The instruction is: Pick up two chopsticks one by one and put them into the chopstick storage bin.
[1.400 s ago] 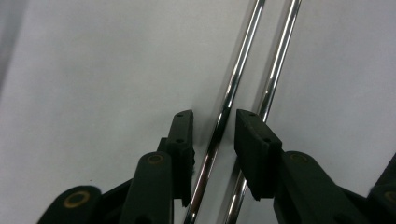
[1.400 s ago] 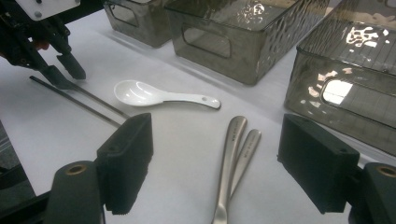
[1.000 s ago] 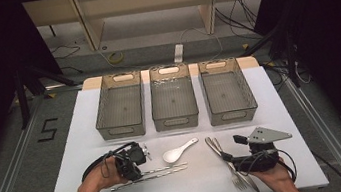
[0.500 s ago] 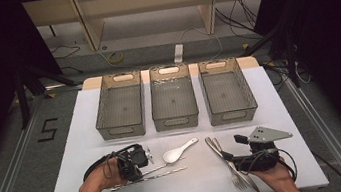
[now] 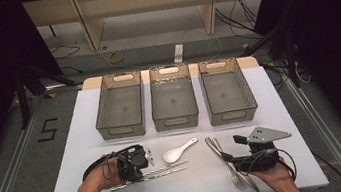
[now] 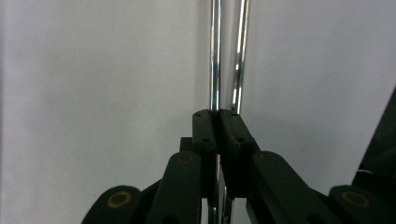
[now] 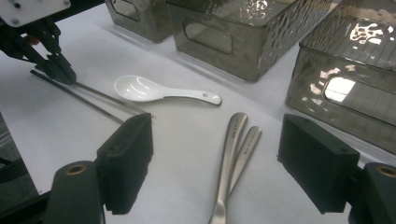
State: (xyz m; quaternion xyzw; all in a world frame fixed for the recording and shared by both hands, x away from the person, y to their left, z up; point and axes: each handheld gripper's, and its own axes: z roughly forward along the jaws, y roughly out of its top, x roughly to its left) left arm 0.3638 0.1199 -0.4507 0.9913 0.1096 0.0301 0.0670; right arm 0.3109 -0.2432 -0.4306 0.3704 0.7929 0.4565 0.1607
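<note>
While clamped together on one of two metal chopsticks (image 5: 154,172), low on the white table (image 5: 88,138) at the near left: left gripper (image 5: 140,167), jaws having just been closing, pads pinching the left rod (image 6: 215,56) with the second rod (image 6: 239,56) just beside. Further right, near the chopstick tips: white ceramic spoon (image 5: 180,151). At the near right: right gripper (image 5: 228,157), jaws spread apart above two steel handles (image 7: 236,149), pressing on nothing. Along the far side: three grey bins (image 5: 173,103) in a row.
</note>
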